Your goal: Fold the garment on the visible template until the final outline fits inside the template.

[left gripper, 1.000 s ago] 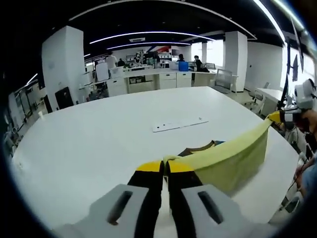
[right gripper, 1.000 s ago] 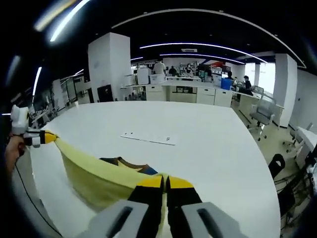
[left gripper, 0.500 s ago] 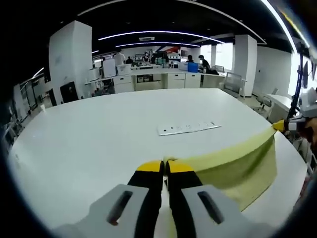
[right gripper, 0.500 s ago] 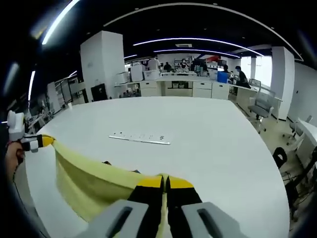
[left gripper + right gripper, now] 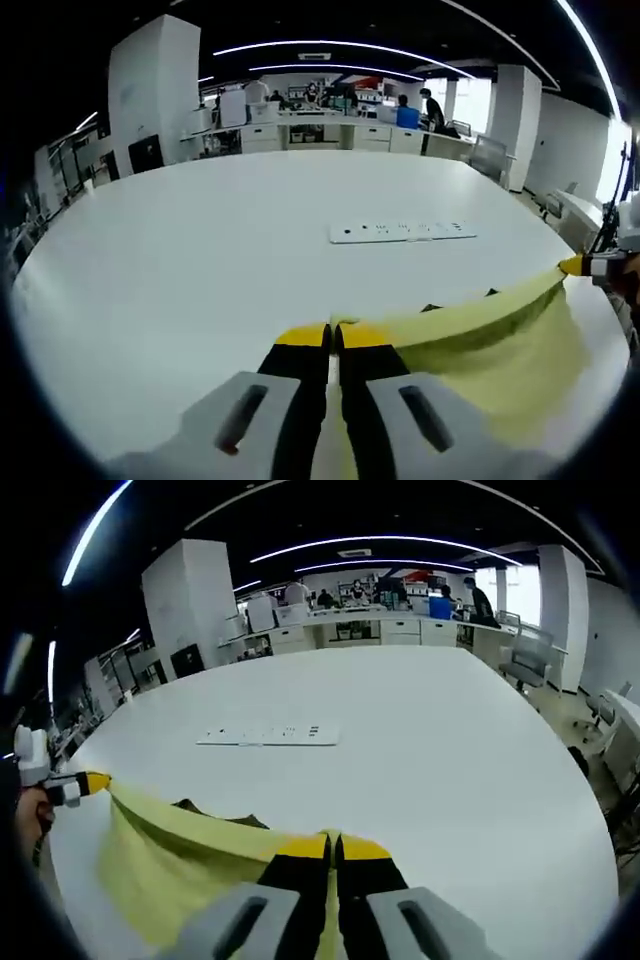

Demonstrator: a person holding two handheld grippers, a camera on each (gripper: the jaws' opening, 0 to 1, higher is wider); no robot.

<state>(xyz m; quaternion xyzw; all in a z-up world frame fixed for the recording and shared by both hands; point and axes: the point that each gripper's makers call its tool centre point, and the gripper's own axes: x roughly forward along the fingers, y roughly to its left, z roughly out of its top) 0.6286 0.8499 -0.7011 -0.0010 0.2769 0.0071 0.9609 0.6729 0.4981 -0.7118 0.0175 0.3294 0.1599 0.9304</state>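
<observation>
Jaws of the left gripper [image 5: 333, 338] and right gripper [image 5: 334, 847] clamp a yellow garment [image 5: 480, 345], its edge stretched taut above the white counter [image 5: 200, 260], likely for folding; a power strip [image 5: 403, 232] lies at twelve o'clock.

Large white table [image 5: 180, 250], rounded edge. Flat white strip with small dark marks [image 5: 402, 232] lies on it toward the far side, well in from the edge; also seen in right gripper view [image 5: 268, 736]. Beyond the far edge: white pillar [image 5: 155, 90], counters with people [image 5: 350, 605], office chair [image 5: 520, 660]. Curved ceiling light strips [image 5: 330, 45].
</observation>
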